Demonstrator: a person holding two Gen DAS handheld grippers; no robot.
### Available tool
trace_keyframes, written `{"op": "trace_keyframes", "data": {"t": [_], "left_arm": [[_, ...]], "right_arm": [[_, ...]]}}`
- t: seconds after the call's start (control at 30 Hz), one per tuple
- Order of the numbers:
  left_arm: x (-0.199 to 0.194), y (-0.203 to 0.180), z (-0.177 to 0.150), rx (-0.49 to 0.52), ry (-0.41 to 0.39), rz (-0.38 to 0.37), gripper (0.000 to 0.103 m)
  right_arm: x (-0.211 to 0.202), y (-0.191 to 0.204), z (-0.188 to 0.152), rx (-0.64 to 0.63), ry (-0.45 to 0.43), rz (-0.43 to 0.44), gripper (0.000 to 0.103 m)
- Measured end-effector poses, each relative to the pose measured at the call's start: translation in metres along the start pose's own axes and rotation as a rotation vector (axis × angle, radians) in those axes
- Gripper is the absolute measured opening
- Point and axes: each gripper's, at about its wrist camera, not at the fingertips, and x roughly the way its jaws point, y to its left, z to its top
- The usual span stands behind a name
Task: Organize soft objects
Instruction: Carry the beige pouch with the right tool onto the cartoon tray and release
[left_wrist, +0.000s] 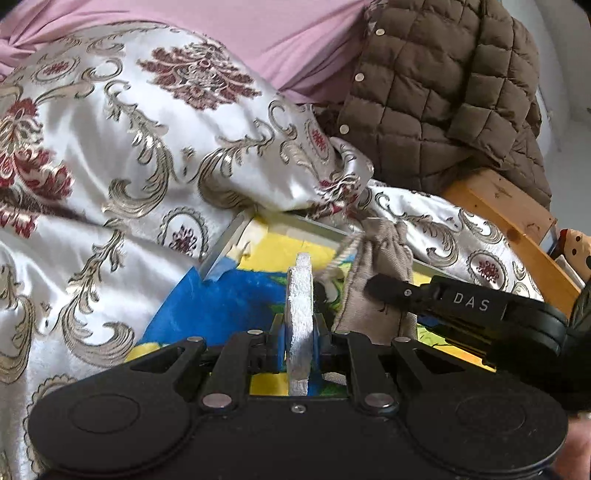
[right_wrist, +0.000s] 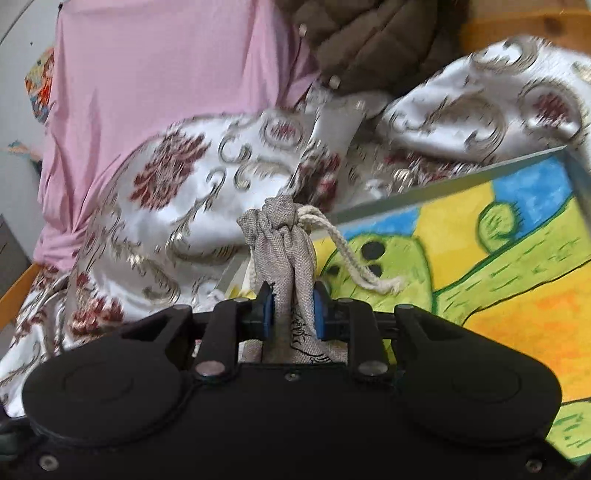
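My left gripper (left_wrist: 300, 325) is shut on a thin white foam-like piece (left_wrist: 300, 295) standing upright between its jaws. My right gripper (right_wrist: 293, 314) is shut on a small beige drawstring pouch (right_wrist: 284, 236) with a cream cord (right_wrist: 351, 258) hanging to the right. The pouch (left_wrist: 376, 273) and the right gripper's black finger (left_wrist: 399, 291) also show in the left wrist view, just right of the white piece. Both hover over a framed painting (right_wrist: 480, 258) in yellow, blue and green, which also shows in the left wrist view (left_wrist: 229, 299).
A white satin quilt (left_wrist: 129, 147) with gold and red patterns lies bunched around the painting. A pink cloth (left_wrist: 288, 40) and a brown quilted jacket (left_wrist: 443, 92) lie behind. A wooden bed frame (left_wrist: 509, 221) runs along the right.
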Motion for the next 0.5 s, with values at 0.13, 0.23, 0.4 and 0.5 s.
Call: {"op": "trace_keyframes", "data": {"t": [0.13, 0.23, 0.4, 0.5], "left_arm": [[-0.009, 0.006, -0.006, 0.001, 0.024, 0.017, 0.014], [-0.019, 0.008, -0.012, 0.005, 0.037, 0.017, 0.014], [-0.033, 0.007, -0.025, 0.012, 0.061, 0.023, 0.015], [-0.032, 0.007, -0.03, 0.005, 0.085, 0.048, 0.019]], "right_arm": [[0.006, 0.005, -0.009, 0.01, 0.072, 0.027, 0.017], [0.001, 0.005, -0.02, 0.011, 0.101, 0.044, 0.02], [-0.017, 0.008, -0.035, -0.006, 0.13, 0.065, 0.021], [-0.022, 0.009, -0.034, -0.009, 0.114, 0.033, 0.031]]}}
